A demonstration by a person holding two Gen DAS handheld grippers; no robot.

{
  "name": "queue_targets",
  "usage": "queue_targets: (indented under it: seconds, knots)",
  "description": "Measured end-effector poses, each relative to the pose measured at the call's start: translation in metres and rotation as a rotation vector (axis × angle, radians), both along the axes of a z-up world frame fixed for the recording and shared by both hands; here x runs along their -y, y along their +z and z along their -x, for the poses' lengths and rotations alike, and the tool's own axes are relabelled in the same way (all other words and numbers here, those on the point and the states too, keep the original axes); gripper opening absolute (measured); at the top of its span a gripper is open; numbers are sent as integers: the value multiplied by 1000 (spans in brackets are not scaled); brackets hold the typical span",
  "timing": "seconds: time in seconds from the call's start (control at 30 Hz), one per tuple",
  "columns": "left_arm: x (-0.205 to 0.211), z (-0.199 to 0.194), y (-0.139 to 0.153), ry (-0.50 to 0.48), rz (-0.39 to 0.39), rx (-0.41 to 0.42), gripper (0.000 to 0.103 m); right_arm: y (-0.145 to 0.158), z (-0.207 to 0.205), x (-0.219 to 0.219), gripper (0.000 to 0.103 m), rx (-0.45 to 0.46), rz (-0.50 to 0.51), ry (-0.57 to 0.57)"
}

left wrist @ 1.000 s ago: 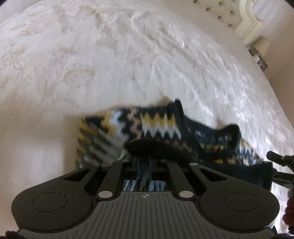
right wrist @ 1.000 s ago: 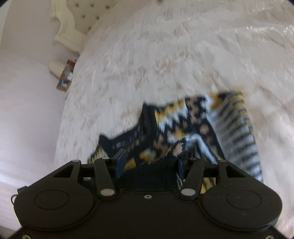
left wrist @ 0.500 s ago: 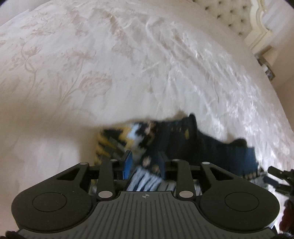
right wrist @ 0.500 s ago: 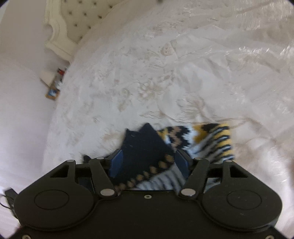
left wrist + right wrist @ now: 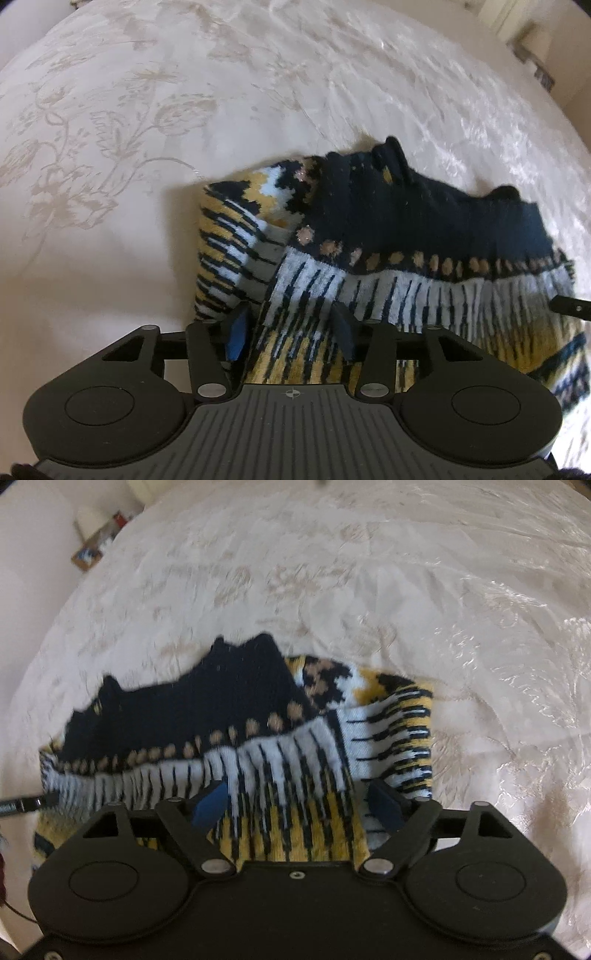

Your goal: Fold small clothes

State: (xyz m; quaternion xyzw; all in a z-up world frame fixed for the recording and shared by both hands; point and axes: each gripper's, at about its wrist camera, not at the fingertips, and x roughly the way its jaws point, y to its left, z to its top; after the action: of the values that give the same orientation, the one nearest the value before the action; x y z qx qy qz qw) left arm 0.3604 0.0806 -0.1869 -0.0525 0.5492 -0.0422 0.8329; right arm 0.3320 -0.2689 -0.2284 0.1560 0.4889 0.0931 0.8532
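1. Cream bedspread (image 5: 155, 122) with a faint woven floral pattern is seen across both views; its surface is glossy and creased toward the far side.
2. A tufted pale headboard edge and small cluttered items (image 5: 92, 550) are glimpsed at the frame corners — too blurred to be identified.
3. The knitted garment (image 5: 388, 229) — navy, mustard, white and grey in a zigzag and stripe pattern — is laid on the bedspread, folded over itself, the navy band lying uppermost along the far edge.
4. The left gripper (image 5: 291, 328) is pointed down at the garment's near left corner. Its jaws are opening; a striped fold of knit is seen between them, but the pads are not pressed on it.
5. The right gripper (image 5: 297, 801) is held over the garment's near right part. Its jaws are opening, spread wide, with yellow-and-black knit lying between them, not pinched.
6. Each gripper's fingertip is caught at the edge of the other's view, just beside the garment's side.
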Motion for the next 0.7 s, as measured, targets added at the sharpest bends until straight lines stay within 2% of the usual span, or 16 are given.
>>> queue_targets:
  seconds: [0.2, 0.33, 0.7]
  knots:
    - [7, -8, -5, -10, -35, -31, 52, -6, -4, -9, 102, -17, 13, 39]
    - [11, -10, -7, -18, -57, -37, 53, -9, -8, -14, 103, -28, 32, 59]
    - [21, -12, -7, -28, -108, -43, 54, -6, -9, -8, 102, -33, 0, 55]
